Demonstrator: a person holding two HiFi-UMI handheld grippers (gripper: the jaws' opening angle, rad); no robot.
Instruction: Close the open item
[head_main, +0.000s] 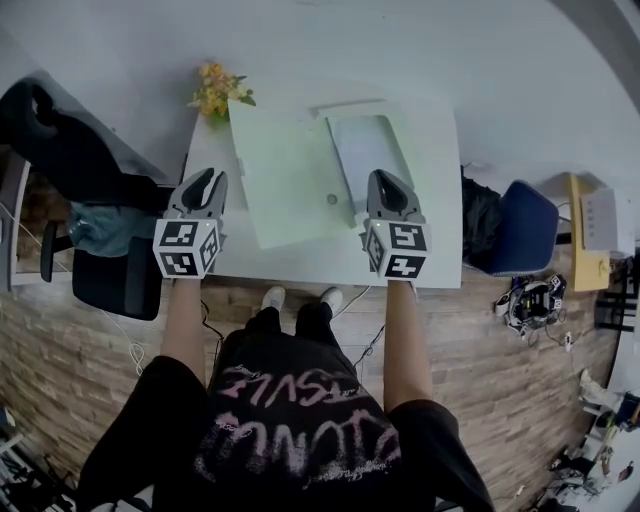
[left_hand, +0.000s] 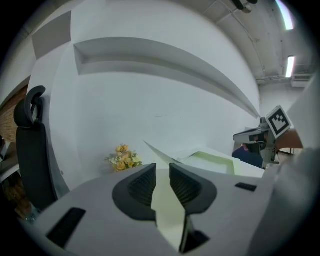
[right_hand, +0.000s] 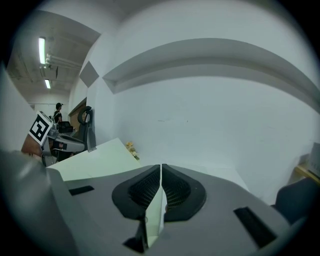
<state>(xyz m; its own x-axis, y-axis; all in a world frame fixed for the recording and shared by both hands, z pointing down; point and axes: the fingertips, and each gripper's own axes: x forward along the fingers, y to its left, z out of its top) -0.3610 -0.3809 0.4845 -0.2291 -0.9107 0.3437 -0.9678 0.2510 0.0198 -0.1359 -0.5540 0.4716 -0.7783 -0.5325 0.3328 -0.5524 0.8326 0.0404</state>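
Though unclear overhead, left tool (left_hand: 162, 169) slightly apart and empty, right tool (right_hand: 160, 169) closed, empty.

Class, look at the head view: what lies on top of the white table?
An open pale green case and yellow flowers at the far left corner. Whatever lies under the case's raised flap is covered.

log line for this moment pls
left gripper: open, empty | right gripper: shut, empty | box: lid open, on table
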